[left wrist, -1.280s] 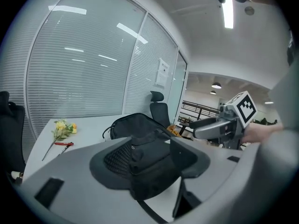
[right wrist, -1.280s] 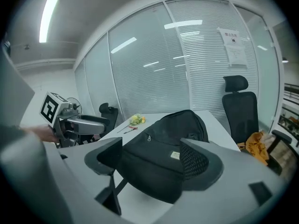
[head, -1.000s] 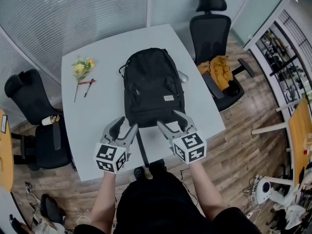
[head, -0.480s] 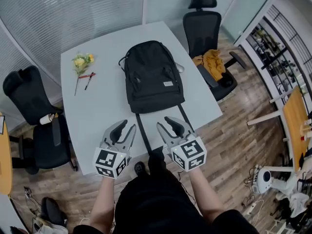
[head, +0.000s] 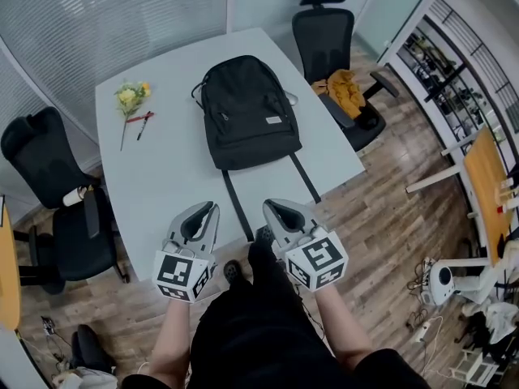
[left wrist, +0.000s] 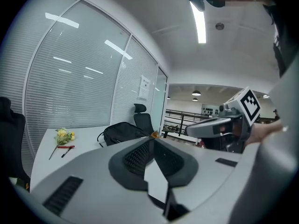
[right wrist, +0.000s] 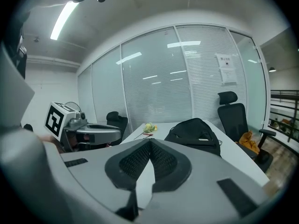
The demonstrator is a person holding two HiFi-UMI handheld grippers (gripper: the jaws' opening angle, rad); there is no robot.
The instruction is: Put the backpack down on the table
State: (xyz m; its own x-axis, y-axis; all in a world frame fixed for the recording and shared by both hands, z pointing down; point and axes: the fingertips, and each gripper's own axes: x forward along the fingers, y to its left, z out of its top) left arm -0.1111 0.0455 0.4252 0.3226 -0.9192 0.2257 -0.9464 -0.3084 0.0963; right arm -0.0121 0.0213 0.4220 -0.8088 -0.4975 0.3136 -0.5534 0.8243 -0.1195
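The black backpack point(head: 247, 112) lies flat on the white table point(head: 162, 177), its two straps trailing to the near edge. It also shows ahead in the left gripper view point(left wrist: 122, 132) and the right gripper view point(right wrist: 194, 129). My left gripper point(head: 203, 211) hovers over the table's near edge, well short of the bag. Its jaws have just been closing and are shut, with nothing between the pads point(left wrist: 140, 155). My right gripper point(head: 276, 209) is level with it beside the straps. It has also just closed and is shut on nothing point(right wrist: 150, 141).
A yellow flower point(head: 130, 100) and a red pen point(head: 139, 118) lie at the table's far left. A black office chair point(head: 324, 31) with a yellow cloth point(head: 347, 91) stands at the right. Another chair point(head: 40, 160) stands at the left, with wooden floor around.
Both grippers have drawn back from the backpack toward the person and their jaws have gone from open to shut. The backpack stays flat on the table.
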